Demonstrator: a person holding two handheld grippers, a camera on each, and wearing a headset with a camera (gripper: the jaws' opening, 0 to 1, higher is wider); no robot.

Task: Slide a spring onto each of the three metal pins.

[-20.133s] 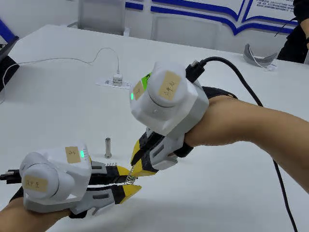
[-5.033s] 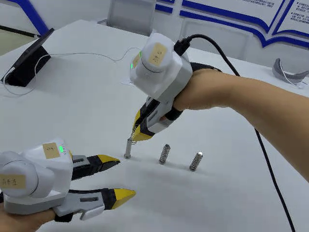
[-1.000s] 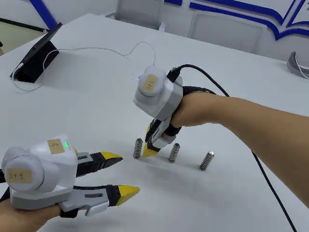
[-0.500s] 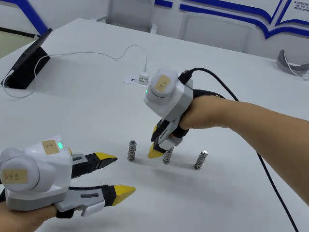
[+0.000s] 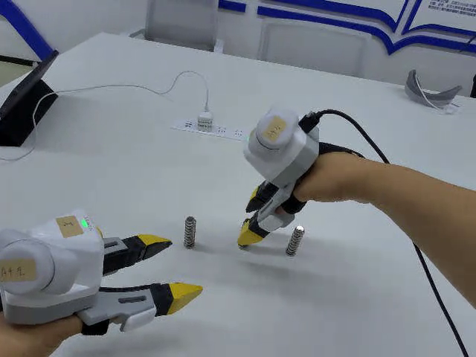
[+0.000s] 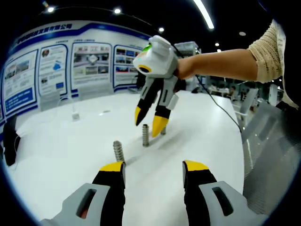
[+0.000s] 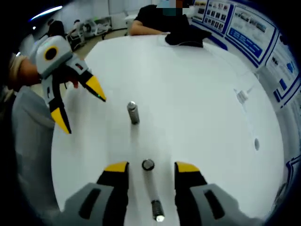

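Left gripper: Low at the near edge of the white table [image 5: 104,178], the left gripper [image 5: 174,265] has its yellow-tipped jaws spread wide with nothing between them. It points toward the row of pins and is well apart from them.
Left pin: The left pin [image 5: 190,232] is the closest to the left gripper. It stands upright on the table, sleeved in a coil spring [image 6: 117,151].
Middle pin: The middle pin [image 7: 148,165] stands upright between the parted jaws of the right gripper and also wears a spring. Whether either jaw touches it cannot be told.
Right pin: The right pin [image 5: 295,240] stands just beside the right gripper, on the side away from the left pin, and is spring-wrapped up to its bright top.
Right gripper: The right gripper [image 5: 251,219] angles down at the table from the person's bare forearm [image 5: 387,193]. Its jaws are released, straddle the middle pin and grasp nothing. A black cable [image 5: 349,117] trails from its back.
Beyond: A white power strip [image 5: 212,128] with an adapter plugged in lies farther back on the table. A dark tablet [image 5: 18,97] leans at the left edge, and a grey curved band [image 5: 430,91] rests at the far right.
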